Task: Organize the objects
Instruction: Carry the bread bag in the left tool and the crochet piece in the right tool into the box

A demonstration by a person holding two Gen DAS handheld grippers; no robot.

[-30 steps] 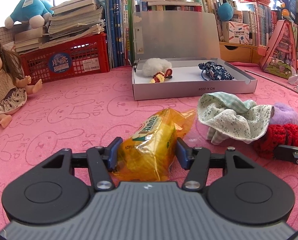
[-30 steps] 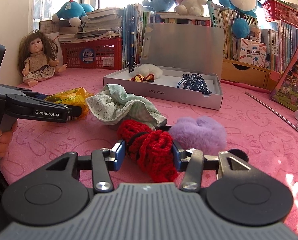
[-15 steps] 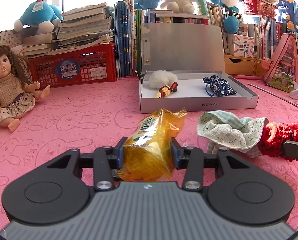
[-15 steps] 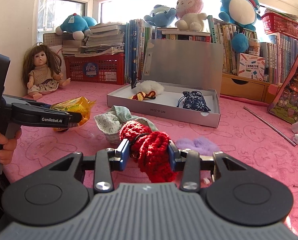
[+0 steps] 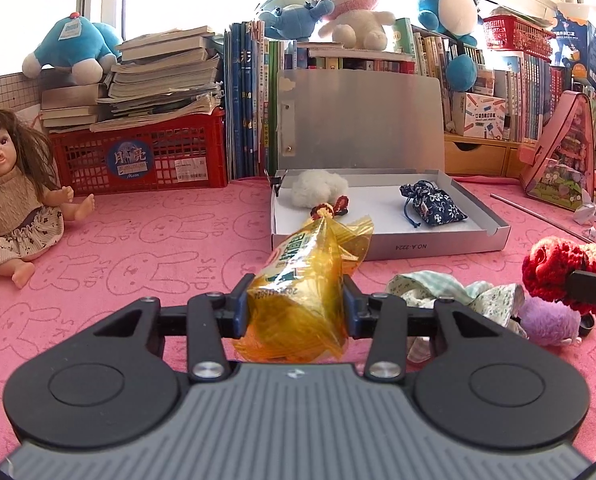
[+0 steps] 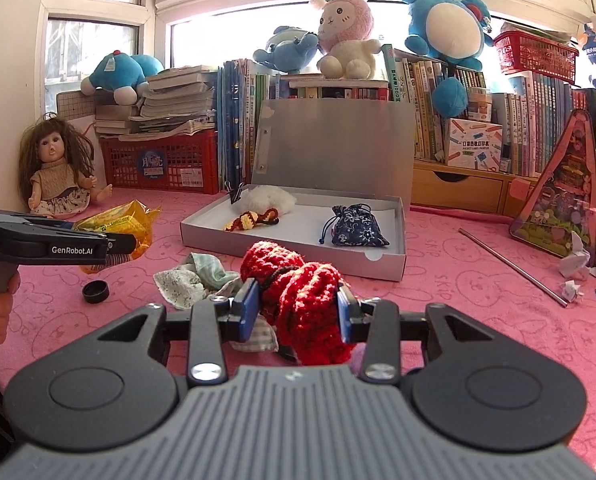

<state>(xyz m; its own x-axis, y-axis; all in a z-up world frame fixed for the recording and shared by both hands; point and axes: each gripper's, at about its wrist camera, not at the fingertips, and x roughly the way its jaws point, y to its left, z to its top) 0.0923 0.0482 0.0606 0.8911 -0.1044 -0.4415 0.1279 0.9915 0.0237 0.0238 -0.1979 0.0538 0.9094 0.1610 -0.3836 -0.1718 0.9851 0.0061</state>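
Note:
My left gripper is shut on a yellow snack packet and holds it above the pink mat. My right gripper is shut on a red knitted item, lifted off the mat. The open grey box lies ahead; in it are a white fluffy ball, a small red and yellow crochet piece and a blue floral pouch. A floral cloth and a purple pompom lie on the mat below.
A doll sits at the left. A red crate with books, upright books and plush toys line the back. A black cap, a metal rod, a pink triangular case and paper scraps lie on the mat.
Both grippers have risen from the mat with their loads, the packet and the red knit. The purple pompom and the cloth stayed on the mat. A black cap has come into view.

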